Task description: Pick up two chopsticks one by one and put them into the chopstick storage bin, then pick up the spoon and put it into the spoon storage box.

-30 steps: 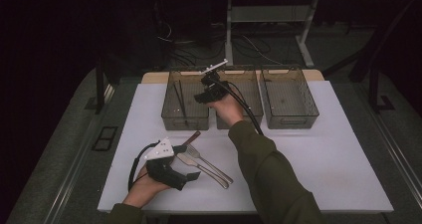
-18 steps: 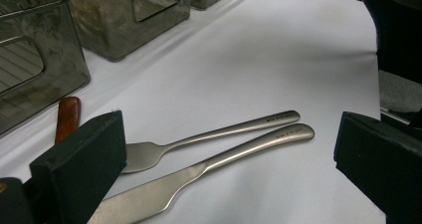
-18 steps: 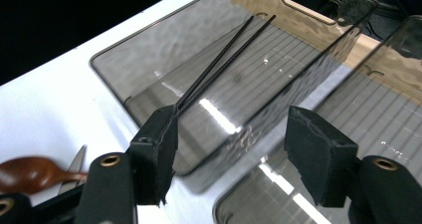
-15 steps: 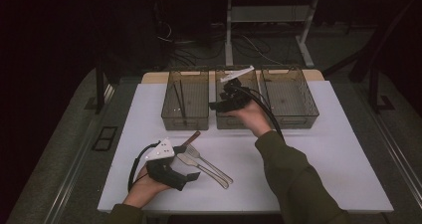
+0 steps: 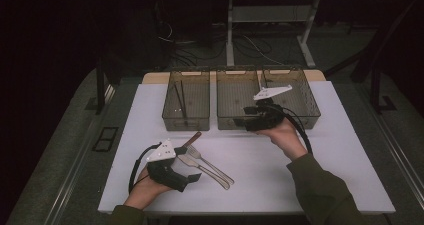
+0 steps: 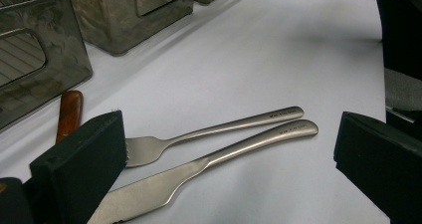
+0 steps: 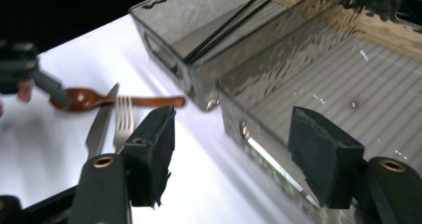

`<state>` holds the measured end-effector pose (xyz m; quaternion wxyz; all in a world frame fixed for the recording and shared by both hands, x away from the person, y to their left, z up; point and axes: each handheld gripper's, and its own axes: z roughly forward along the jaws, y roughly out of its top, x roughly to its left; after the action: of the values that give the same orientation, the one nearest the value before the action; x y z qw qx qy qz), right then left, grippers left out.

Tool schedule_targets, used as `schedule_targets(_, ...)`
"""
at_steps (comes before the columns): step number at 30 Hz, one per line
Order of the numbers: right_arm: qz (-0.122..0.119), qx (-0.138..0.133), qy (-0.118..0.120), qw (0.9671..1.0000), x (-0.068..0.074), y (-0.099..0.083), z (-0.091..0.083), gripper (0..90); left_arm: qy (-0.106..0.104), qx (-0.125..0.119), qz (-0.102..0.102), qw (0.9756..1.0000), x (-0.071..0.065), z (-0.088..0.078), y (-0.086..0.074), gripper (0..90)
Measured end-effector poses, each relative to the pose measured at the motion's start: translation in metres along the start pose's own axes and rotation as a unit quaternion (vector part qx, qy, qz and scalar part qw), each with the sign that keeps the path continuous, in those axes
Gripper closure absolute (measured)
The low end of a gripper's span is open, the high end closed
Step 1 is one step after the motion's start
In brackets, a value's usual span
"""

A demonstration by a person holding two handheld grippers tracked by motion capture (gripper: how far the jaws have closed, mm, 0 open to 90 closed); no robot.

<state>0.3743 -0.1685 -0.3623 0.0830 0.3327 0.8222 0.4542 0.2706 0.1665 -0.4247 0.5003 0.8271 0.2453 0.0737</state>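
Right gripper (image 5: 242, 121) hangs low over the near edge of the middle bin (image 5: 235, 97), held from below by the person's right hand (image 5: 285, 135). Its jaws stand well apart with nothing between the pads, and they have just been opening. In the right gripper view the gripper (image 7: 234, 154) looks across the bin's front wall (image 7: 259, 149), with the left bin (image 7: 199, 30) beyond it holding two dark chopsticks (image 7: 224, 27).

Left gripper (image 5: 192, 176) rests low on the white table (image 5: 310, 185) at the near left, in the person's left hand (image 5: 147, 190). Its jaws are spread wide and empty. In the left gripper view the gripper (image 6: 229, 149) has the fork (image 6: 209, 132) and the knife (image 6: 209, 162) lying flat on the table between and just ahead of its pads, side by side and nearly touching, handles pointing away. The fork's tines pass behind the left pad; neither pad presses on either piece.

A wooden spoon (image 7: 94, 100) lies just beyond the left gripper, its handle (image 6: 68, 112) reaching toward the left bin. Seen from the right gripper, the cutlery lies well off to its left, nearer the other hand. The right bin (image 5: 297, 92) stands just beside the middle one, past the right gripper's top plate.
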Motion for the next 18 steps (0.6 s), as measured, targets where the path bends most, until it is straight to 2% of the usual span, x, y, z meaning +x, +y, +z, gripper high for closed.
schedule_targets(4,-0.007,-0.006,0.003,1.0,0.0,-0.015,-0.015,31.3,0.001,0.003,-0.001,1.0,0.0,0.001,-0.001,0.0)
schedule_targets(13,-0.005,-0.017,0.015,0.9997,-0.002,-0.048,-0.041,27.8,0.004,0.004,-0.003,1.0,0.001,0.0,-0.001,0.0)
schedule_targets(18,0.0,-0.008,-0.006,1.0,-0.003,-0.065,-0.051,26.7,0.007,0.004,-0.003,1.0,0.001,-0.001,-0.002,0.0)
